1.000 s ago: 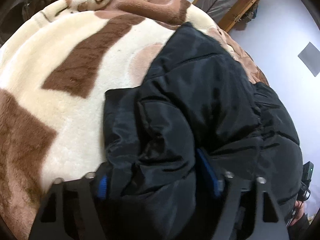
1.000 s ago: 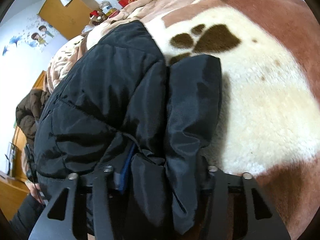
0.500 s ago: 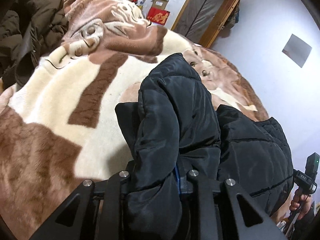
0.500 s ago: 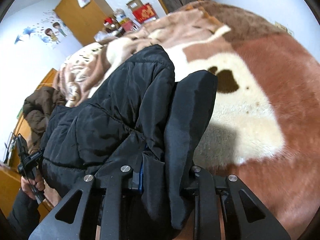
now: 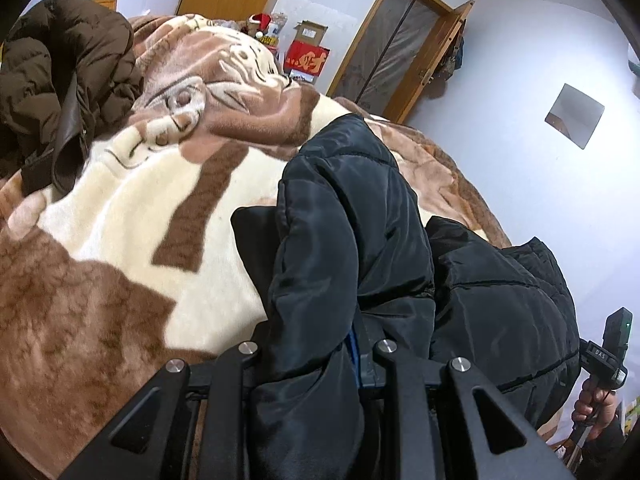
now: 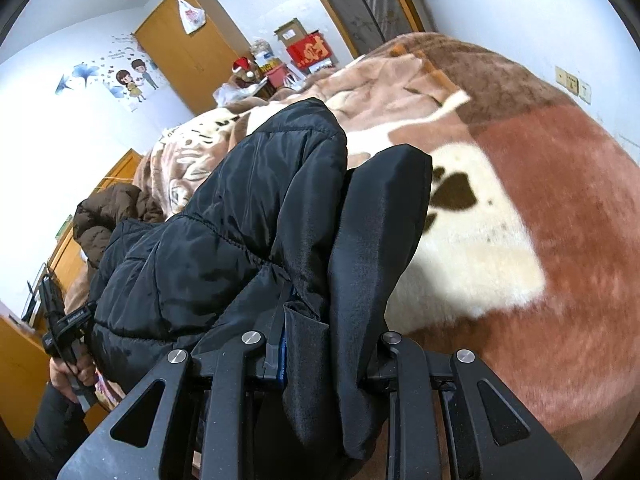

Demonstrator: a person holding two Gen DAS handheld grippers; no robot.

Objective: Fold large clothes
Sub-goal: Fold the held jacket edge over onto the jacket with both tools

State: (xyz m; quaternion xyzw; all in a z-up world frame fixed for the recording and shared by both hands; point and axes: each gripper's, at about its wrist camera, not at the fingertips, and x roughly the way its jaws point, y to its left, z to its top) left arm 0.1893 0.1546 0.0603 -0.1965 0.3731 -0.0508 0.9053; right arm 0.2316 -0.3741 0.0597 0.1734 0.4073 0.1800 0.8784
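Observation:
A black puffer jacket [image 5: 360, 216] hangs lifted above the bed; it also shows in the right wrist view [image 6: 256, 216]. My left gripper [image 5: 312, 352] is shut on a thick bunch of the jacket's near edge. My right gripper [image 6: 324, 344] is shut on the jacket's other end, with a flat black flap [image 6: 380, 224] draped over its right finger. The fingertips of both grippers are hidden in the fabric. The far end of the jacket still rests on the blanket.
A brown, cream and tan fleece blanket [image 5: 132, 216] covers the bed [image 6: 540, 216]. A dark brown puffer coat [image 5: 60, 80] lies at the bed's far left. A wardrobe [image 6: 188, 44], boxes [image 5: 308, 56] and a door [image 5: 400, 48] stand behind the bed.
Both grippers closed tighter on the jacket and rose, lifting its near edge off the blanket. The cameras tilted up, so more of the room shows.

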